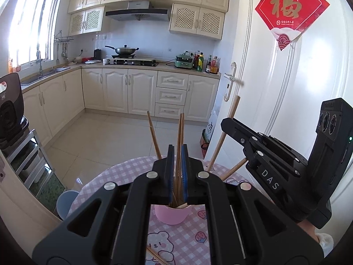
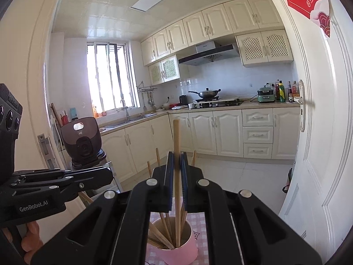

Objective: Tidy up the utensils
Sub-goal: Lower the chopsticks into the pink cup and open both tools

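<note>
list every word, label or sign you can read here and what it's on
"福": big gold character on the red door poster
"DAS": white letters on the right gripper, left wrist view
"GenRobot.AI": white letters on the left gripper, right wrist view
Small white line under the character on the poster: too small to read
Small badge on the brown cooker: blurred
Bottle labels on the counter: too small
Range hood badge: unreadable

pink cup (image 2: pixel 176 246) crowded with upright chopsticks (image 2: pixel 164 234); little free room inside. white door (image 1: pixel 275 92) close on right. open floor (image 1: pixel 106 137) beyond pink checked table (image 1: pixel 123 172).
</note>
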The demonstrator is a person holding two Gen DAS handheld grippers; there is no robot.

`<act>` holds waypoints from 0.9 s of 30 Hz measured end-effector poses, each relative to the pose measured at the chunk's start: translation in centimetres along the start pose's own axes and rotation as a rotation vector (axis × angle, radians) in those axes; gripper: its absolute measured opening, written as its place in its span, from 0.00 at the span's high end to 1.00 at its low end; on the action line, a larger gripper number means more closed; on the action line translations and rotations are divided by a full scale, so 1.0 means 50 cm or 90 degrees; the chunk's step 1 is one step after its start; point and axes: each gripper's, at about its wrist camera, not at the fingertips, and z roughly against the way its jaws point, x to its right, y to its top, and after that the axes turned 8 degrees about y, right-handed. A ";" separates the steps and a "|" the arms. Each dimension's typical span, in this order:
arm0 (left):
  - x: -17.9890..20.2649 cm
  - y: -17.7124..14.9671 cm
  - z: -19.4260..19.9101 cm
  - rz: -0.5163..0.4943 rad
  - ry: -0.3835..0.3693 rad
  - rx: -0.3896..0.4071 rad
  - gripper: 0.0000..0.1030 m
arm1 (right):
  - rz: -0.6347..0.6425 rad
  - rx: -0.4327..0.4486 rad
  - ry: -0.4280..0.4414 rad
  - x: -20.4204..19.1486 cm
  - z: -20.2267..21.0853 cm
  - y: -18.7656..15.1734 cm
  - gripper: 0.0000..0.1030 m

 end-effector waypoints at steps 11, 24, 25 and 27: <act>-0.004 0.000 0.036 0.010 0.012 -0.002 0.93 | 0.012 -0.010 -0.001 -0.030 0.026 0.009 0.92; -0.020 -0.041 0.122 0.010 0.055 0.037 0.39 | 0.036 -0.022 -0.024 -0.085 0.107 -0.004 0.82; -0.024 -0.048 0.128 0.015 0.052 0.033 0.39 | 0.036 -0.024 -0.027 -0.090 0.112 -0.010 0.81; -0.029 -0.059 0.137 0.023 0.051 0.029 0.37 | 0.032 -0.031 -0.029 -0.098 0.120 -0.022 0.79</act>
